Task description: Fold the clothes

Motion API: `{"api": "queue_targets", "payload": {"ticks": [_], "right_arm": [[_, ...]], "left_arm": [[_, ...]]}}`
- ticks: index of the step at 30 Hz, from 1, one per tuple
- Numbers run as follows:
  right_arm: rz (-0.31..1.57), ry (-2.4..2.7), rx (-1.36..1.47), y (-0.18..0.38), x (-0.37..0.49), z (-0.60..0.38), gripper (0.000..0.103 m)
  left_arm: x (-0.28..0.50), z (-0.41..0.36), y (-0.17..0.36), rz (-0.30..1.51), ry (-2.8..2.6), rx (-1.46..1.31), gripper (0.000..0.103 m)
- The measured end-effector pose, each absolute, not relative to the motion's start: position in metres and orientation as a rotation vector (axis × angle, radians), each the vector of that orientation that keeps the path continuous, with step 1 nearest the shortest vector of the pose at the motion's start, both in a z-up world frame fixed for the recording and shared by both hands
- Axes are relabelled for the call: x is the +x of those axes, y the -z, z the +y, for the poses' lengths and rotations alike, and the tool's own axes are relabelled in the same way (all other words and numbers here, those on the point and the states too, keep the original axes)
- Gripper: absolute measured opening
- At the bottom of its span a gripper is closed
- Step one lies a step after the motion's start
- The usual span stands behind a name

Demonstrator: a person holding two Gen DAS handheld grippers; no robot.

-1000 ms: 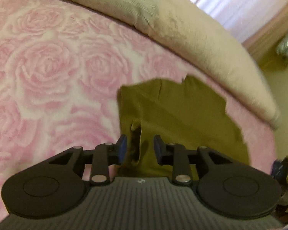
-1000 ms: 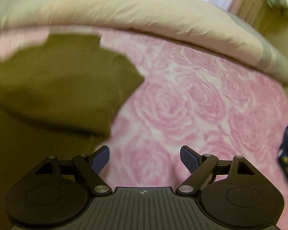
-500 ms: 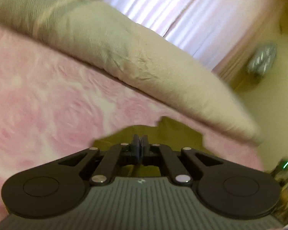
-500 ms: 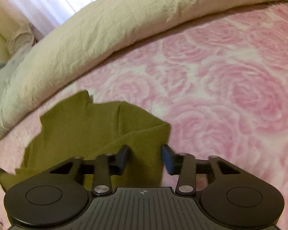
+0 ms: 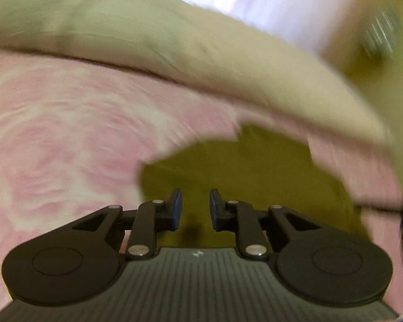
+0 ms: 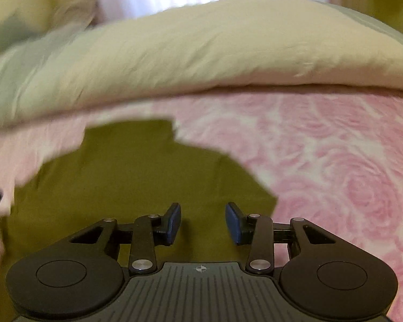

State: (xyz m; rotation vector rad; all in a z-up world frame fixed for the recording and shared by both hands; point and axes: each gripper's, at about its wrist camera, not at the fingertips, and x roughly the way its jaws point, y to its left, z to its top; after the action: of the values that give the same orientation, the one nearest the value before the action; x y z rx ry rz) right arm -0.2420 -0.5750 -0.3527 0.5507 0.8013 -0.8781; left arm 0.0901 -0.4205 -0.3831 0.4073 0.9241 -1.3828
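Olive-green cloth, a shirt (image 5: pixel 244 171) by the look of it, lies flat on the bed over the pink rose blanket (image 5: pixel 67 139), with the cream duvet (image 6: pixel 201 53) bunched along the far side. In both wrist views its far edge shows a small notch that I take for the collar, though blur keeps me from being sure.

My left claw (image 5: pixel 193 209) sits over the near part of the shirt, close to its left edge. Its jaws are opening, the gap between the pads is narrow, and nothing is pinched; I see only cloth lying beneath. My right claw (image 6: pixel 202 222) is parted a little wider, also empty, over the shirt just inside its right-hand corner.

I judge the step in hand as getting fresh holds on the near hem for the next fold. To do it well, I want each claw at a matching point on its own side, so the fold line comes out straight. I should tip the pads down until one slides under the edge, then close on every layer there, not the top one alone. Thin knit tends to bunch, so I would lift both sides together, keep the cloth lightly taut between them, and carry it toward the collar without dragging the blanket.
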Motion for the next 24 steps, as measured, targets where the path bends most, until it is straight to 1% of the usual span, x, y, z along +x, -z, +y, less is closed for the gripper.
{"api": "queue_targets", "payload": {"ticks": [1,2,5,8,11,12,13,15,19,22,24], "right_arm": [[0.873,0.88,0.515,0.363,-0.239,-0.569,0.041],[0.927,0.894,0.488,0.372,-0.241,-0.566,0.041],[0.906,0.928,0.53,0.37,-0.259,-0.565,0.041],[0.857,0.943,0.548,0.356,-0.272,-0.559,0.041],[0.827,0.838,0.544,0.351,-0.271,-0.542,0.041],[0.859,0.818,0.535,0.356,-0.268,-0.539,0.041],[0.902,0.813,0.527,0.363,-0.266,-0.537,0.041],[0.96,0.811,0.544,0.373,-0.269,-0.539,0.041],[0.967,0.81,0.705,0.362,-0.288,-0.565,0.041],[0.94,0.81,0.714,0.344,-0.291,-0.589,0.041],[0.915,0.817,0.682,0.335,-0.285,-0.61,0.041]], "left_arm": [[0.086,-0.425,0.392,0.915,1.372,0.491,0.019],[0.089,-0.426,0.396,0.91,1.35,0.493,0.018],[0.101,-0.42,0.386,0.907,1.288,0.37,0.015],[0.102,-0.411,0.371,0.923,1.308,0.282,0.015],[0.083,-0.411,0.376,0.946,1.388,0.416,0.016],[0.077,-0.412,0.384,0.951,1.389,0.491,0.016],[0.076,-0.412,0.386,0.956,1.381,0.515,0.015],[0.08,-0.412,0.383,0.97,1.364,0.514,0.014],[0.095,-0.414,0.363,0.966,1.301,0.525,0.014],[0.112,-0.432,0.349,0.954,1.285,0.508,0.016],[0.122,-0.454,0.344,0.949,1.303,0.475,0.025]]}}
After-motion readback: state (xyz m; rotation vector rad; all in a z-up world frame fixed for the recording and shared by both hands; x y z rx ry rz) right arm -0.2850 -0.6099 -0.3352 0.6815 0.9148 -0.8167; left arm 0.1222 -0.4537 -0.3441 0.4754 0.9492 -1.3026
